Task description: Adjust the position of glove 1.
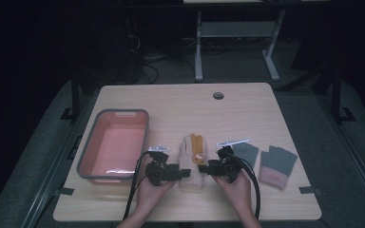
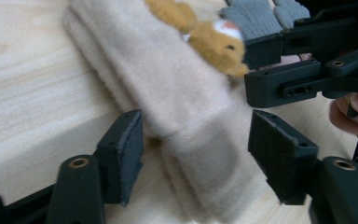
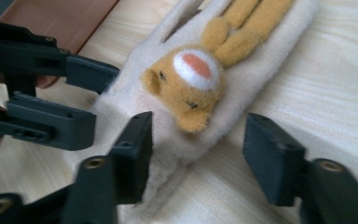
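Two forearms entering from the near edge of the tabletop (image 1: 247, 102), hands low and close together, each gripper turned inward toward the other. Left gripper (image 1: 184, 173) pointing to the right, right gripper (image 1: 204, 168) pointing to the left, both almost level with the surface. Between them a beige glove (image 1: 190, 178) with an orange animal figure (image 3: 193, 88) sewn on, lying flat near the middle of the near edge, cuff toward the person. Left gripper (image 2: 193, 154) released, pads on either side of the cuff part, not pressing on the cloth. Right gripper (image 3: 196, 156) also released, jaws wide on either side of the glove just below the animal figure, no pad pressing. Tips of the two grippers just beside each other over the glove. At the left edge a grey-rimmed pink bin (image 1: 114, 145), near the left hand but apart. Toward the right edge two grey gloves with pink cuffs (image 1: 278, 166), the nearer one just behind the right hand. Far half of the tabletop bare, with a round hole (image 1: 218, 95) near the far edge.
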Demonstrator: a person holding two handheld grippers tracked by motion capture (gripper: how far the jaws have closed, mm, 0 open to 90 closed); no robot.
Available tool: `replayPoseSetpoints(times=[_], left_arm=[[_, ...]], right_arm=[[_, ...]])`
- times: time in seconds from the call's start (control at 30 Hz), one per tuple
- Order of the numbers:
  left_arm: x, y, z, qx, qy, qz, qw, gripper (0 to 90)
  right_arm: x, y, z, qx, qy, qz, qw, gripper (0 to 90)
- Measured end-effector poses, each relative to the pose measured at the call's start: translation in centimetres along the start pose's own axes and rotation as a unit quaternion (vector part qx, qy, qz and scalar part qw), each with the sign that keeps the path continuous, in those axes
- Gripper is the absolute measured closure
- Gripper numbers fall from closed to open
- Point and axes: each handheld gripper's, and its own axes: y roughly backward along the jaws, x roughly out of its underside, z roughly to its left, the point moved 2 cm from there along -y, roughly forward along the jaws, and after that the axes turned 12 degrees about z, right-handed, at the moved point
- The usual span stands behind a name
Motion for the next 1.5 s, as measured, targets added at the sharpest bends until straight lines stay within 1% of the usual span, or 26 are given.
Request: replayPoseSetpoints(times=[0.03,0.07,0.17,0.23,0.27,0.3,0.33,0.37,0.5,0.73,0.77,0.87,0.9,0.93,0.97,1.03,1.1,1.13,1.17,1.23,1.3,1.33,1.37,1.4,1.43,1.5], left_arm=[[0.1,-0.3,0.2,0.001,0.009,0.003,1.0000,38.5],[0.2,-0.4,0.3,0.005,0.011,0.007,0.9999,38.8],[0.2,-0.6,0.4,0.016,0.017,0.009,0.9997,40.6],[0.3,-0.6,0.3,0.017,0.016,0.010,0.9997,42.7],[0.3,-0.6,0.3,0.016,0.014,0.011,0.9997,42.7],[0.3,-0.8,0.4,0.018,0.016,0.016,0.9996,45.6],[0.3,-0.8,0.4,0.018,0.016,0.016,0.9996,46.9],[0.4,-0.8,0.6,0.022,0.019,0.021,0.9993,47.7],[0.5,-0.7,0.6,0.023,0.021,0.028,0.9991,48.2],[0.6,-0.7,0.6,0.020,0.017,0.032,0.9991,49.3],[0.6,-0.7,0.6,0.022,0.018,0.033,0.9991,50.1],[0.5,-0.8,0.6,0.027,0.017,0.036,0.9988,52.7],[0.5,-0.8,0.7,0.030,0.017,0.038,0.9987,53.6],[0.5,-0.8,0.6,0.032,0.018,0.039,0.9985,54.2],[0.5,-0.8,0.6,0.033,0.017,0.040,0.9985,54.7],[0.5,-0.9,0.6,0.035,0.019,0.042,0.9984,55.0],[0.4,-0.9,0.6,0.037,0.022,0.041,0.9982,55.4],[0.4,-0.9,0.6,0.039,0.021,0.044,0.9981,55.7],[0.4,-0.9,0.7,0.038,0.019,0.047,0.9980,56.2],[0.3,-0.9,0.7,0.041,0.021,0.050,0.9977,57.0],[0.2,-1.0,0.7,0.043,0.023,0.050,0.9975,57.8],[0.2,-1.0,0.7,0.043,0.023,0.050,0.9975,58.3],[0.2,-1.1,0.7,0.046,0.026,0.049,0.9974,58.9],[0.2,-1.1,0.7,0.046,0.026,0.049,0.9974,59.4],[0.2,-1.1,0.8,0.047,0.025,0.050,0.9973,59.9],[0.1,-1.2,0.8,0.051,0.029,0.050,0.9970,61.1]], right_arm=[[0.1,-0.4,-0.1,-0.002,-0.009,0.001,1.0000,49.9],[0.2,-0.5,-0.2,-0.004,-0.008,0.001,1.0000,50.7],[0.4,-0.9,-0.4,-0.019,-0.032,0.002,0.9993,50.7],[0.6,-1.0,-0.6,-0.029,-0.048,0.000,0.9984,48.0],[0.6,-1.0,-0.6,-0.029,-0.048,0.000,0.9984,48.0],[0.8,-1.2,-0.9,-0.037,-0.056,-0.003,0.9977,47.3],[0.8,-1.2,-0.9,-0.037,-0.056,-0.003,0.9977,47.3],[0.8,-1.1,-0.8,-0.032,-0.057,-0.003,0.9979,44.8],[0.7,-1.1,-0.4,-0.006,-0.052,-0.005,0.9986,38.6],[0.6,-1.1,-0.5,-0.014,-0.061,-0.008,0.9980,35.5],[0.6,-1.1,-0.5,-0.011,-0.059,-0.009,0.9981,34.9],[0.7,-1.2,-0.1,0.011,-0.047,-0.014,0.9987,32.6],[0.7,-1.3,0.0,0.013,-0.053,-0.015,0.9984,32.7],[0.7,-1.3,0.0,0.009,-0.062,-0.017,0.9979,33.1],[0.6,-1.3,-0.1,0.001,-0.071,-0.021,0.9972,37.6],[0.6,-1.6,-0.3,-0.039,-0.085,-0.022,0.9954,41.9],[0.4,-2.0,-0.4,-0.083,-0.114,-0.010,0.9899,47.7],[0.4,-2.1,-0.5,-0.094,-0.121,-0.009,0.9881,49.6],[0.4,-2.2,-0.5,-0.101,-0.125,-0.007,0.9870,51.8],[0.3,-2.4,-0.6,-0.103,-0.126,-0.008,0.9867,54.3],[0.3,-2.5,-0.6,-0.108,-0.133,-0.008,0.9851,57.0],[0.3,-2.5,-0.6,-0.108,-0.133,-0.008,0.9851,57.0],[0.3,-2.6,-0.6,-0.112,-0.141,-0.008,0.9836,59.9],[0.3,-2.6,-0.6,-0.112,-0.141,-0.008,0.9836,59.9],[0.2,-2.7,-0.6,-0.114,-0.144,-0.007,0.9831,63.2],[0.2,-2.9,-0.6,-0.112,-0.143,-0.006,0.9833,66.3]])
